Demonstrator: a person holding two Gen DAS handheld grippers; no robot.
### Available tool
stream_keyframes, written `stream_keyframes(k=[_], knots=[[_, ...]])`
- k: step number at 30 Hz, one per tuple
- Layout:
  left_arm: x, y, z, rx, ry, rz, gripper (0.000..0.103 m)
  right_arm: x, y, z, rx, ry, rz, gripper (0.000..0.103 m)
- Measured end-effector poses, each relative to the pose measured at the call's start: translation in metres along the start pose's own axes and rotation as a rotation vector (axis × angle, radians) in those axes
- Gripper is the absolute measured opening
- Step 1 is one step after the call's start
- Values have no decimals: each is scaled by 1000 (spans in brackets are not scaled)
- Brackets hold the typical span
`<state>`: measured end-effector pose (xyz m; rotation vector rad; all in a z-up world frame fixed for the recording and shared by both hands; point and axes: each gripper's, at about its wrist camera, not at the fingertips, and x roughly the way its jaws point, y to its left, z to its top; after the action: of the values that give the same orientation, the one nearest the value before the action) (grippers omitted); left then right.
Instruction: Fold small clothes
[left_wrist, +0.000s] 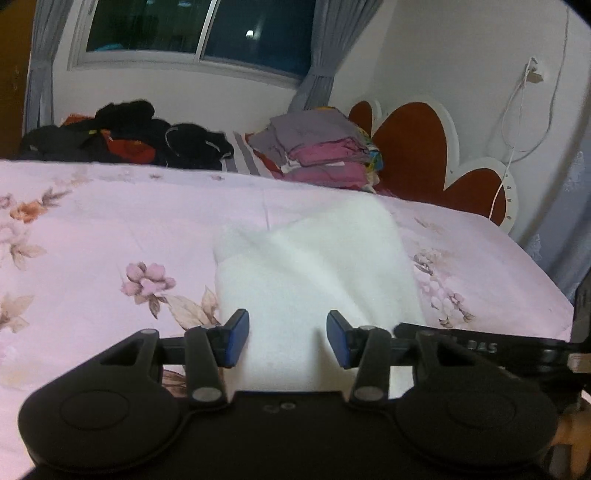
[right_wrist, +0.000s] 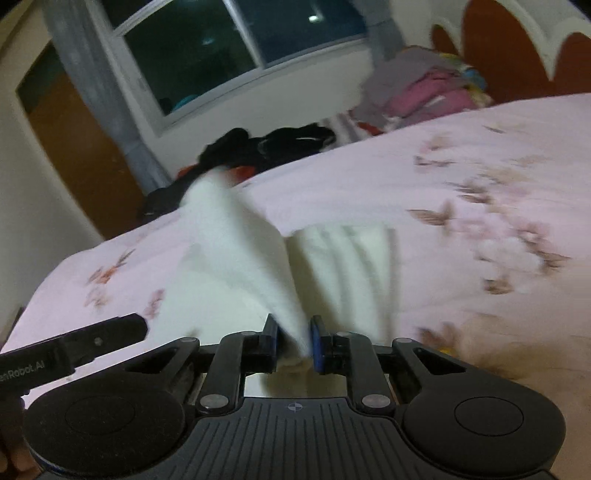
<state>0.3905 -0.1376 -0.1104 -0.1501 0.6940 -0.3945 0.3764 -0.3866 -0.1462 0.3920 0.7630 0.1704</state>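
Observation:
A small white cloth lies on the pink floral bedsheet. My left gripper is open, its blue pads on either side of the cloth's near edge, with nothing pinched. In the right wrist view my right gripper is shut on a near corner of the white cloth and holds it lifted, so one part rises in a peak while the rest lies flat on the bedsheet. The left gripper's body shows at the left edge.
A stack of folded grey and pink clothes sits at the far side near the red heart-shaped headboard. A heap of dark clothes lies at the far left under the window. A white cable hangs on the wall.

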Motion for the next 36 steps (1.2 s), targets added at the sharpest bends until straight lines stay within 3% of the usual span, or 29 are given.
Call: stream_keyframes(k=[1,3,4,5,11,13,14,25,29,36], knots=[[3,1,-1,-10,10,-2,45,-1,-4,1,12,9,8,19],[8,3,-3,-19,17,2,45,-3,-8,3,21,1,7,38],[9,4,-4,-20,22,5,45,-3,-10,3,24,0,13,57],[9,5,-4,-22,23,6,45,-1,-12,4,29,10,27,66],[4,13,-4,-33,22,23,46,16,-16,6,88,40,83,63],[4,17,-3,-42,23,32,46,18,-15,9,83,37,82,47],[4,20,-3,-46,22,41,46,19,-14,10,82,41,87,44],[3,24,-1,-58,21,62,49,27,7,10,-38,72,57,44],[6,21,-2,-48,28,60,50,27,-8,13,54,76,96,19],[13,8,0,-50,28,22,52,1,-10,21,23,23,83,16]])
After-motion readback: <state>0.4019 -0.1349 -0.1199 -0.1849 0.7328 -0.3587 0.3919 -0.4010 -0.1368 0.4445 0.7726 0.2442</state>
